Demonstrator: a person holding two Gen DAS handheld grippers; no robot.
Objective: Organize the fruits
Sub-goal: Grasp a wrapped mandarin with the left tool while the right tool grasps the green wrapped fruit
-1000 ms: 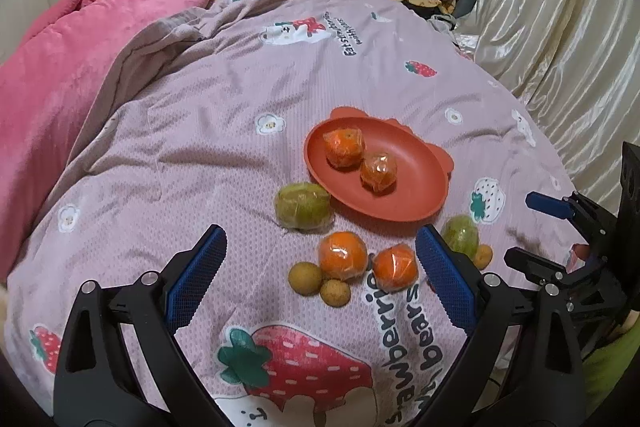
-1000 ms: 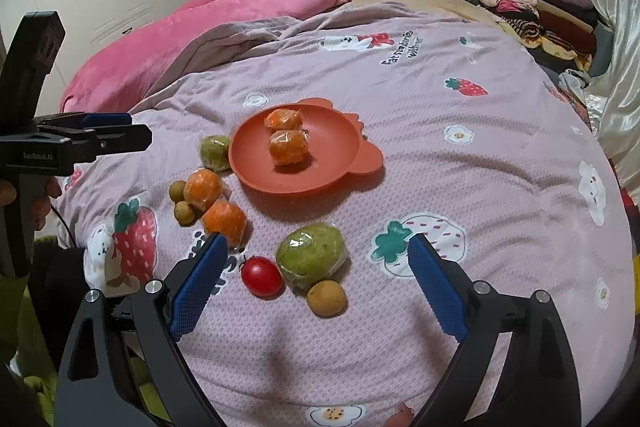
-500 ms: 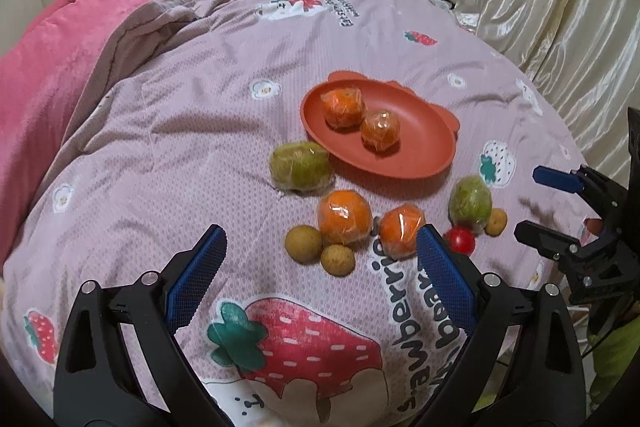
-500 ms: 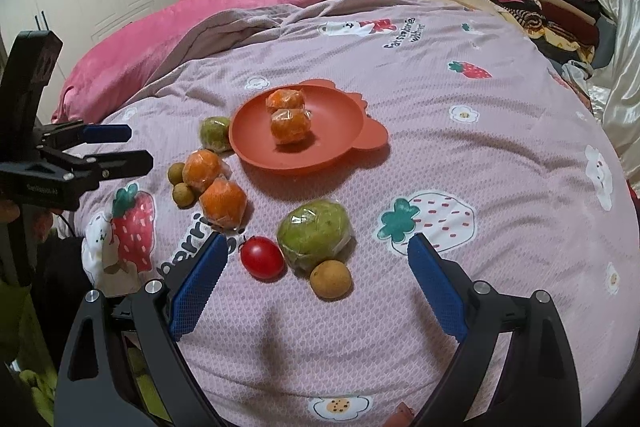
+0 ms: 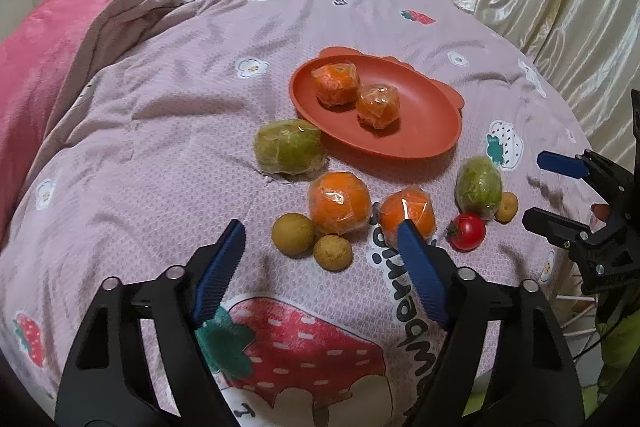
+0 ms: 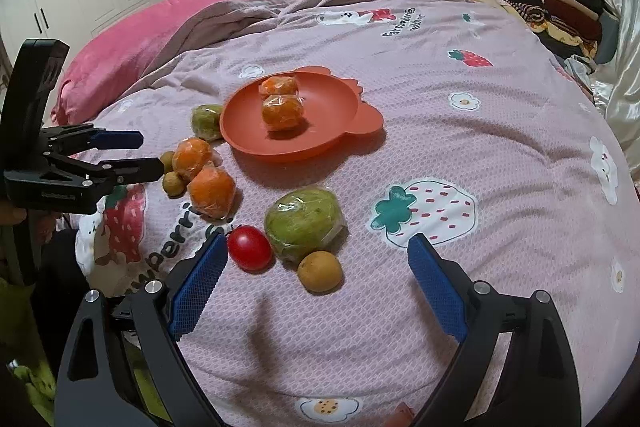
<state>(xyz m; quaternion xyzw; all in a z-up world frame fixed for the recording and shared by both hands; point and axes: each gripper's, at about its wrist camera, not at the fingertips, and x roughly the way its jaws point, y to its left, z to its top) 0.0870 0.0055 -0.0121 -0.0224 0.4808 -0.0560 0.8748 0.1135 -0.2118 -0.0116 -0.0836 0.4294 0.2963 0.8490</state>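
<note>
L claw (image 5: 320,239) is narrowing, nothing gripped yet; two small brown fruits (image 5: 310,239) are lying on the bed (image 5: 160,107) just ahead between its fingers. R claw (image 6: 318,259) is idling wide open, farther off.

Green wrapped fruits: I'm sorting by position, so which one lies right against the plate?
The green fruit on the left touches the orange plate's rim; the other green fruit sits apart, by the tomato.
</note>
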